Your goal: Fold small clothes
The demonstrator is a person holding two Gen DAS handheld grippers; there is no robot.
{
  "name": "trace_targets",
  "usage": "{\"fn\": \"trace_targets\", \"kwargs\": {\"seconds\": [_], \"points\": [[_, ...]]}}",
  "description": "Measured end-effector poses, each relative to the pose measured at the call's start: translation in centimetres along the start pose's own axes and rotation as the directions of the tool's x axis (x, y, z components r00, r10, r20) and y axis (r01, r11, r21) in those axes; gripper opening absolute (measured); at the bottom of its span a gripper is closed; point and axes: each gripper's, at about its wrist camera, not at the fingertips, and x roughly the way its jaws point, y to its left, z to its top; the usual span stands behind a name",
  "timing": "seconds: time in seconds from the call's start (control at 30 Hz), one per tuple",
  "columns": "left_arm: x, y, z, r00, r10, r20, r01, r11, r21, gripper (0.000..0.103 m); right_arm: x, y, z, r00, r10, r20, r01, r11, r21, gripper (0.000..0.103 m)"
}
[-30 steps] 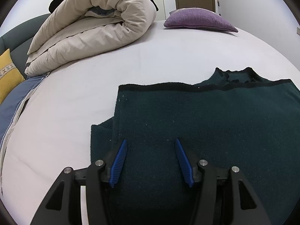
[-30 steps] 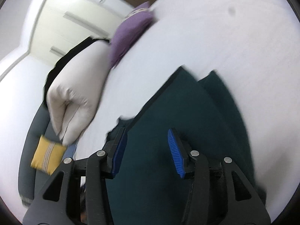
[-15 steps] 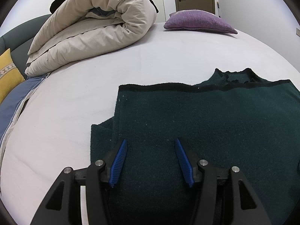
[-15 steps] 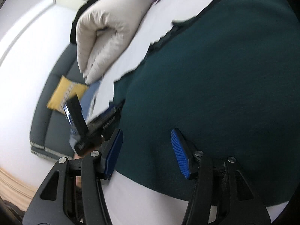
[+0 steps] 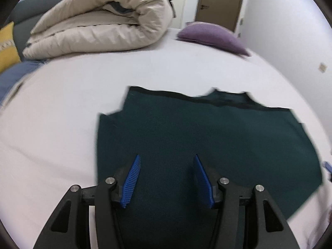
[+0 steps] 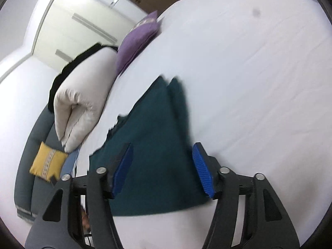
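A dark green knitted garment (image 5: 199, 137) lies folded flat on the white bed (image 5: 62, 108), its black-trimmed edge and collar at the far side. It also shows in the right wrist view (image 6: 157, 145). My left gripper (image 5: 167, 159) is open and empty, raised above the garment's near part. My right gripper (image 6: 162, 149) is open and empty, above the garment's right side, its right finger over the garment's edge.
A rolled beige duvet (image 5: 99, 20) and a purple pillow (image 5: 211, 35) lie at the far end of the bed. A yellow cushion (image 6: 48, 161) rests on the grey headboard at the left. A brown door (image 5: 220, 2) stands behind.
The left gripper has lifted and pulled back, so more of the garment shows. The right gripper has swung back from a leftward view to look along the garment's right edge. Both stay open.
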Motion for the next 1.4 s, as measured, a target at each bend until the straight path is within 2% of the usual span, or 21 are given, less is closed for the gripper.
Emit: {"fn": "trace_targets", "kwargs": {"seconds": [0.07,0.17,0.23,0.27,0.37,0.5,0.6,0.63,0.67,0.73,0.77,0.83,0.93,1.1,1.4], "points": [[-0.8,-1.5,-0.7,0.997,-0.07,-0.018,0.07,0.998,-0.007,0.057,-0.1,-0.4,0.5,1.0,-0.008,-0.001,0.008,1.0,0.001,0.067],[-0.6,-3.6,-1.2,0.986,-0.158,-0.055,0.158,0.987,-0.01,0.057,1.8,-0.9,0.7,0.996,-0.026,-0.09,0.027,1.0,0.0,0.067],[0.0,-4.3,-1.3,0.985,-0.161,-0.07,0.161,0.987,-0.006,0.057,3.3,-1.6,0.8,0.987,-0.057,-0.153,0.058,0.998,0.001,0.067],[0.5,-4.4,-1.3,0.983,-0.164,-0.078,0.163,0.987,-0.015,0.057,3.5,-1.7,0.9,0.988,-0.06,-0.145,0.061,0.998,-0.001,0.067],[1.7,-3.8,-1.1,0.977,-0.193,-0.095,0.187,0.98,-0.068,0.057,4.0,-1.3,0.8,0.986,-0.001,-0.168,0.007,0.999,0.036,0.066],[2.6,-3.9,-0.7,0.974,-0.197,-0.113,0.192,0.98,-0.06,0.057,5.0,-0.2,-0.1,0.976,0.015,-0.216,-0.003,0.998,0.059,0.061],[3.3,-3.9,-0.7,0.97,-0.21,-0.122,0.202,0.977,-0.071,0.056,5.8,-0.7,-0.8,0.97,0.064,-0.236,-0.026,0.987,0.161,0.05],[3.6,-3.8,-0.6,0.969,-0.217,-0.122,0.208,0.975,-0.08,0.056,5.9,-0.8,-1.1,0.967,0.072,-0.244,-0.027,0.983,0.181,0.043],[3.6,-3.9,-0.6,0.968,-0.22,-0.122,0.21,0.974,-0.086,0.056,6.2,-0.7,-1.4,0.964,0.069,-0.257,-0.02,0.982,0.189,0.038],[3.8,-4.1,-0.4,0.967,-0.22,-0.125,0.209,0.974,-0.091,0.056,6.8,-0.7,-1.9,0.957,0.048,-0.287,0.007,0.982,0.187,0.021],[3.9,-4.3,-0.3,0.968,-0.218,-0.126,0.208,0.974,-0.092,0.056,7.2,-0.6,-2.2,0.954,0.043,-0.296,0.015,0.982,0.189,0.02],[3.9,-4.2,-0.5,0.968,-0.22,-0.125,0.209,0.973,-0.098,0.056,7.3,-0.5,-2.6,0.958,0.027,-0.287,0.03,0.981,0.193,0.014],[3.7,-4.2,-0.7,0.966,-0.227,-0.123,0.214,0.971,-0.107,0.056,7.1,-0.3,-3.2,0.963,0.011,-0.268,0.041,0.982,0.185,0.011],[3.9,-4.4,-0.4,0.965,-0.229,-0.131,0.218,0.971,-0.096,0.056,6.4,-1.6,-3.6,0.968,0.035,-0.249,0.021,0.976,0.218,0.009],[4.2,-4.4,-0.8,0.965,-0.222,-0.138,0.211,0.973,-0.092,0.056,6.4,-1.2,-3.5,0.971,0.016,-0.238,0.026,0.985,0.17,0.009]]}}
